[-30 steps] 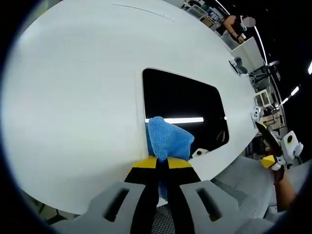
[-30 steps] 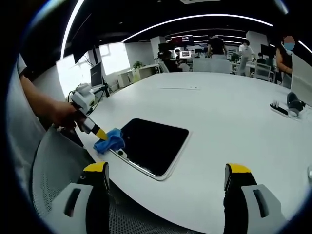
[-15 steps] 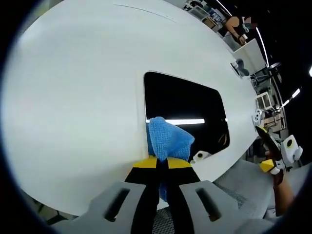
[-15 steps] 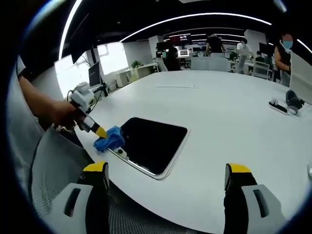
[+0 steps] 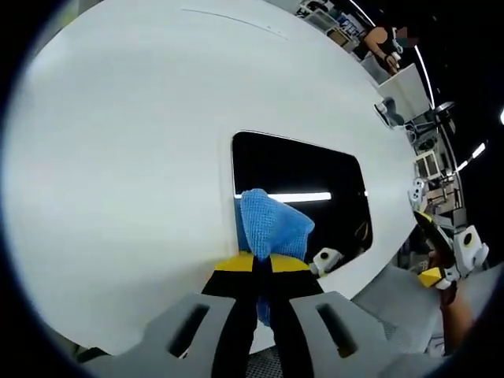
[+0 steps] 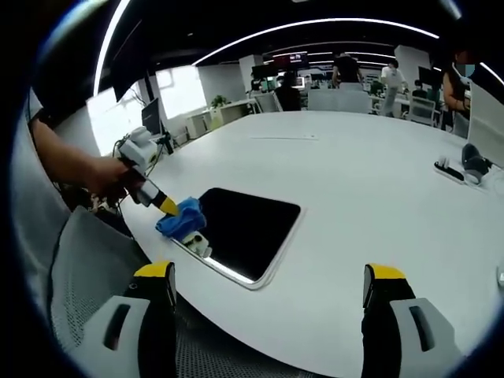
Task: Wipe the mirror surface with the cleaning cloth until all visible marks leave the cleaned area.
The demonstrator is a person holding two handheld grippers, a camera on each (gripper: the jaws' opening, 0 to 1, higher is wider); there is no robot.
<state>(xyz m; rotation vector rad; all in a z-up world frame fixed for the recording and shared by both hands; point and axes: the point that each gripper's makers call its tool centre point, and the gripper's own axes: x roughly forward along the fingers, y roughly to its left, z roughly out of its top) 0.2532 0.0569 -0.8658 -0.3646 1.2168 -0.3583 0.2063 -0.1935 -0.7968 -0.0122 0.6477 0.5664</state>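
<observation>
The left gripper (image 5: 262, 264) is seen in its own view with its yellow-tipped jaws pressed together on a folded blue cleaning cloth (image 5: 270, 224), whose lower part is hidden between and behind the jaws. The cloth is held against the near corner of the mirror (image 5: 303, 185), a dark rounded rectangle lying flat on the large white table (image 5: 118, 157). A bright strip of ceiling light is reflected across the glass, and any marks on the surface cannot be made out. A small white fitting (image 5: 324, 258) is seen at the mirror's near edge, too small to identify. In the right gripper view, the left gripper (image 6: 168, 206) is shown from the side, held by a hand (image 6: 106, 175) whose forearm is cut off at the picture's edge, with the cloth (image 6: 181, 219) touching the mirror's (image 6: 248, 228) corner. The right gripper (image 6: 268, 283) is held well apart from the mirror, near the table edge, its two jaws spread wide with nothing between them. A grey mesh chair back (image 6: 87, 276) is partly visible below the table.
</observation>
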